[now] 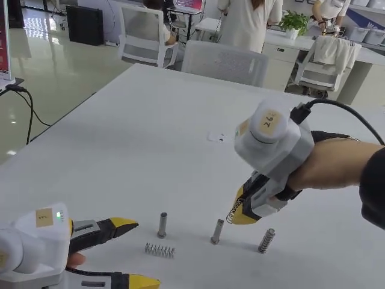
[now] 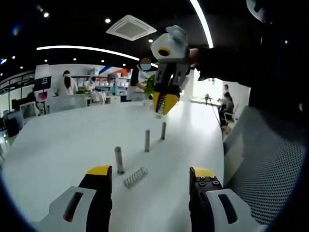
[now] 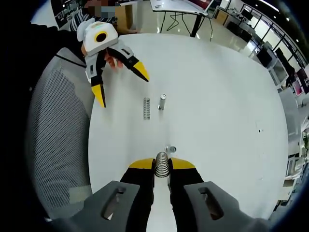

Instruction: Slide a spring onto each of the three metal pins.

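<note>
Gripping a spring (image 3: 162,163): right gripper (image 3: 162,165), jaws clamped; a pin (image 3: 170,149) mostly hidden beyond it. Left gripper (image 2: 150,171), body cut off, jaws apart.

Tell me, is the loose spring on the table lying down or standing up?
Lying down: the spring rests on its side on the table, beside an upright pin, not on it.

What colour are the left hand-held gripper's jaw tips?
Yellow tips on the left hand-held gripper; clearest in the left gripper view.
</note>
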{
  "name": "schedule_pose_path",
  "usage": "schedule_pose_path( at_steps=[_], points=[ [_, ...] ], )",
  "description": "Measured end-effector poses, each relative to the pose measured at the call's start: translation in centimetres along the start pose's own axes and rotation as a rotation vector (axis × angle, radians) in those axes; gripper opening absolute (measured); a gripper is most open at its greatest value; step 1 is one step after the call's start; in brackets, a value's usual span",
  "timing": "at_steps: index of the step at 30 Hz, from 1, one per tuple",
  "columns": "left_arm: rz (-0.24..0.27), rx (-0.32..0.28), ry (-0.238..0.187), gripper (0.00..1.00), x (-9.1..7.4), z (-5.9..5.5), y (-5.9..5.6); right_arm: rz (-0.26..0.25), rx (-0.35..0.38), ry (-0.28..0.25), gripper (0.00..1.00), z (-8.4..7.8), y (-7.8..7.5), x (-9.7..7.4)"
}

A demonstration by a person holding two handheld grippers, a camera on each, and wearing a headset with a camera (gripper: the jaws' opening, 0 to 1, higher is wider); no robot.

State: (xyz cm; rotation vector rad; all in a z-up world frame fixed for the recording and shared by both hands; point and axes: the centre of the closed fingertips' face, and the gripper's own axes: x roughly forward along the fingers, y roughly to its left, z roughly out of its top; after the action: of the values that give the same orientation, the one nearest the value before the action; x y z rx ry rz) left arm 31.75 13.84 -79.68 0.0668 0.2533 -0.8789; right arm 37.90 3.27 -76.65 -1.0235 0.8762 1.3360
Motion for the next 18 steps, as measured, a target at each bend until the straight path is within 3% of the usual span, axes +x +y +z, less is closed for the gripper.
schedule_pose_path(
  at_steps=[18],
  points=[
    [0.01, -0.003, 0.0, 0.6, -0.2, -0.2, -0.2, -0.018, -0.053, 0.065, 0.09, -0.4, -1.7, 2.9]
  ],
)
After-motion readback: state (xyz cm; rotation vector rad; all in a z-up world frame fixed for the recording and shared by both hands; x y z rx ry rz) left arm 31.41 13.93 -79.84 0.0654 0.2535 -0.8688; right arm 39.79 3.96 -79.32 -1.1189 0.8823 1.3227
